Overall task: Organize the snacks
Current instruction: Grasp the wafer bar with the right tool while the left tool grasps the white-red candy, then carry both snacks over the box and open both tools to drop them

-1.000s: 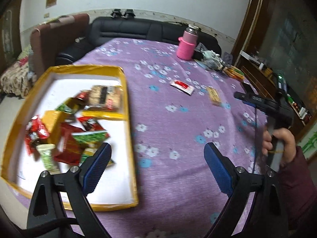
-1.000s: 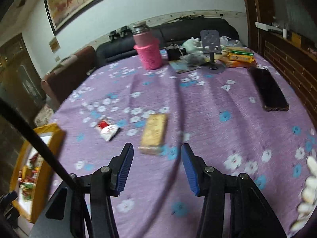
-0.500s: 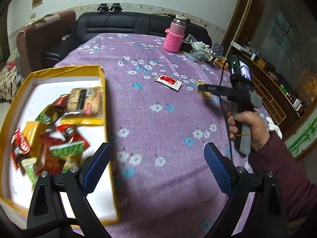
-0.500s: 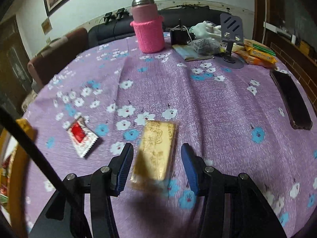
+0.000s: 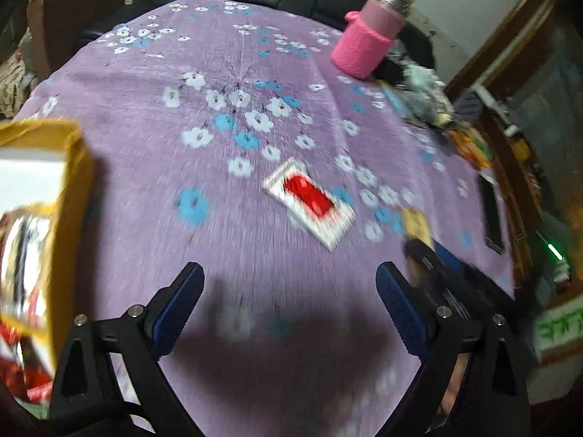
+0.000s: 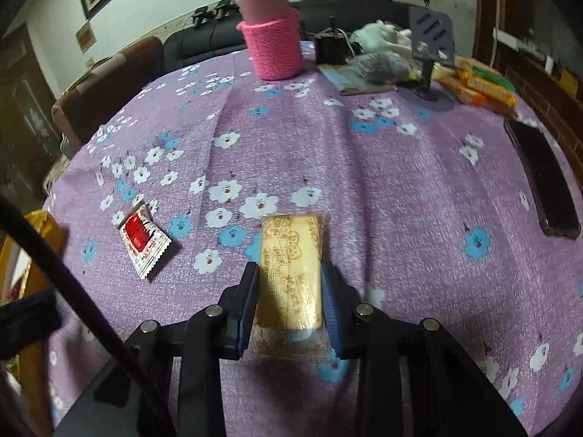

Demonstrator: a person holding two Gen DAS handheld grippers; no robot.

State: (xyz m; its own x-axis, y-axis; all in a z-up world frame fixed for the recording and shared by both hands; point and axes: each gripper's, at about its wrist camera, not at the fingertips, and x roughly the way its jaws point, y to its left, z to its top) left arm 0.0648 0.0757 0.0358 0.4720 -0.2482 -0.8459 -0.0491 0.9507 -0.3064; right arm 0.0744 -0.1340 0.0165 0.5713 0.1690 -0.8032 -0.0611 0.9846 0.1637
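Biscuit pack (image 6: 292, 266) is lying flat on the purple cloth (image 6: 400, 189), and the right gripper (image 6: 289, 291) has just been closing, its blue pads now pressing the pack's long sides. Left gripper (image 5: 288, 313) is hovering spread wide and empty over the cloth, with the red sachet (image 5: 309, 202) lying ahead of it and the yellow tray (image 5: 71, 196) of snacks sitting at its left.
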